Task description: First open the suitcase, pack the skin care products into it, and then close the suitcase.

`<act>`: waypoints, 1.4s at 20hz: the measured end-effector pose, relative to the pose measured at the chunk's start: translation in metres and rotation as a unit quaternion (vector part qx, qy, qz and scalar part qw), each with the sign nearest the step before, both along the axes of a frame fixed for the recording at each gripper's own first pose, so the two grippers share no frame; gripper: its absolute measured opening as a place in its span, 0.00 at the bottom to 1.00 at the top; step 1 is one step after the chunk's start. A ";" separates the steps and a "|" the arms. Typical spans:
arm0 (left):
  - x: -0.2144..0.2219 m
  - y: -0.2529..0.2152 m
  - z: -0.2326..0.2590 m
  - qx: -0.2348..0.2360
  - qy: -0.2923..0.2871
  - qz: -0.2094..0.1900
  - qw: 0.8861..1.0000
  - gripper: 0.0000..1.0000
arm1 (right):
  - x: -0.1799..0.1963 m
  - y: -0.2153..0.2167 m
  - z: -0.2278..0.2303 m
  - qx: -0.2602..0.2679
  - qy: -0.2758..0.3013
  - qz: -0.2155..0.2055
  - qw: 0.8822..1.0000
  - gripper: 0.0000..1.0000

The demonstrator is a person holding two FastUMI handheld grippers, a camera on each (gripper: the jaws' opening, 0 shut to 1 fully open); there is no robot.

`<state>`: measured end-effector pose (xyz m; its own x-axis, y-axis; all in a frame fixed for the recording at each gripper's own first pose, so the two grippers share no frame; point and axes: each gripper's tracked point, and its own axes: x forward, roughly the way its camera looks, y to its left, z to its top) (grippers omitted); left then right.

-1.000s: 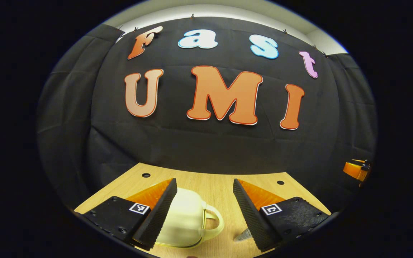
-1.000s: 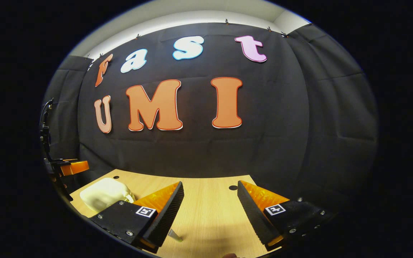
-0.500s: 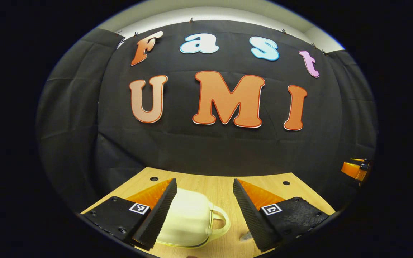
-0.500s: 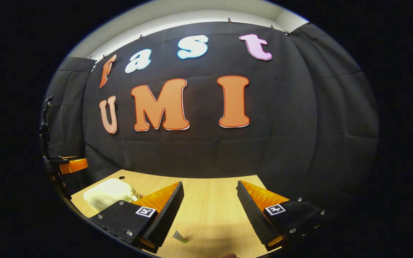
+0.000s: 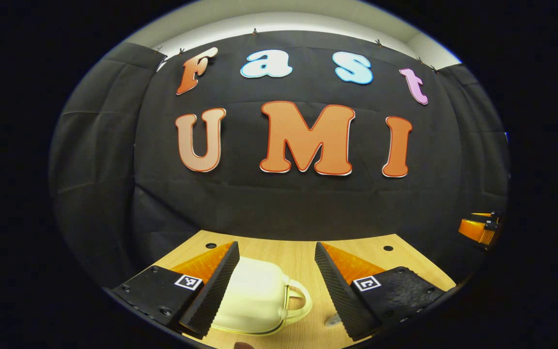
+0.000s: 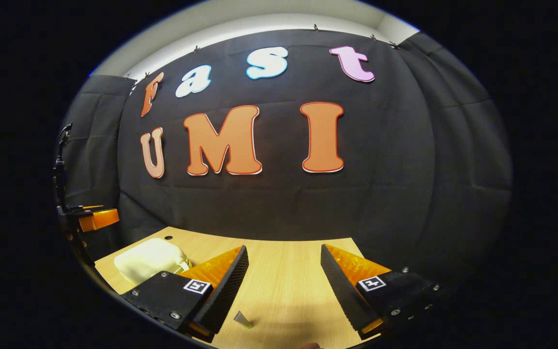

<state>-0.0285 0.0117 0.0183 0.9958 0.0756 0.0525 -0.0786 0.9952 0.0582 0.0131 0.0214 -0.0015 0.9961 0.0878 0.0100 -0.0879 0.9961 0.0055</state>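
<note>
Suitcase (image 5: 255, 300) closed, lower centre, handle facing right.
Left gripper (image 5: 274, 286) spread wide above it, likely lining up to open; right gripper (image 6: 284, 286) released, empty.

1 suitcase (image 5: 255, 303), cream, w/ 1 handle (image 5: 298, 303) on its side; sits btwn the left gripper (image 5: 275, 283) fingers, nearer the left finger. Same case (image 6: 149, 259) seen left of the right gripper (image 6: 284, 283). 1 small tube-like item (image 6: 242, 320) on the table, just inside the right gripper's left finger; in left gripper view 1 small item (image 5: 333, 320) by the right finger, can't tell if it's the same one. 1 wooden table (image 6: 284, 291), 2 holes in left gripper view (image 5: 210, 245) (image 5: 388, 248). 2 grippers total, 2 fingers each, both spread wide.
</note>
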 end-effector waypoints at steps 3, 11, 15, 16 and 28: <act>0.004 0.001 0.003 0.018 0.003 -0.004 1.000 0.97 | 0.000 -0.002 -0.003 0.006 0.004 -0.008 1.000 0.95; 0.017 -0.003 -0.036 0.140 0.041 0.003 0.989 0.97 | -0.005 -0.005 -0.016 0.006 0.019 -0.023 1.000 0.95; 0.024 -0.013 -0.083 0.222 0.084 -0.007 0.971 0.98 | -0.009 -0.011 -0.029 0.011 0.034 -0.030 0.999 0.95; 0.026 -0.016 -0.097 0.247 0.095 -0.011 0.964 0.98 | -0.010 -0.014 -0.033 0.012 0.039 -0.033 0.999 0.95; 0.047 -0.040 -0.229 0.512 0.186 -0.060 0.837 0.98 | -0.031 -0.067 -0.065 0.031 0.079 -0.089 0.992 0.95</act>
<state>0.0189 -0.0278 -0.2106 0.9545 0.0792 -0.2874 0.2319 0.4086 0.8828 -0.0181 -0.0451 -0.0660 0.9853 -0.0855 -0.1476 0.0961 0.9932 0.0664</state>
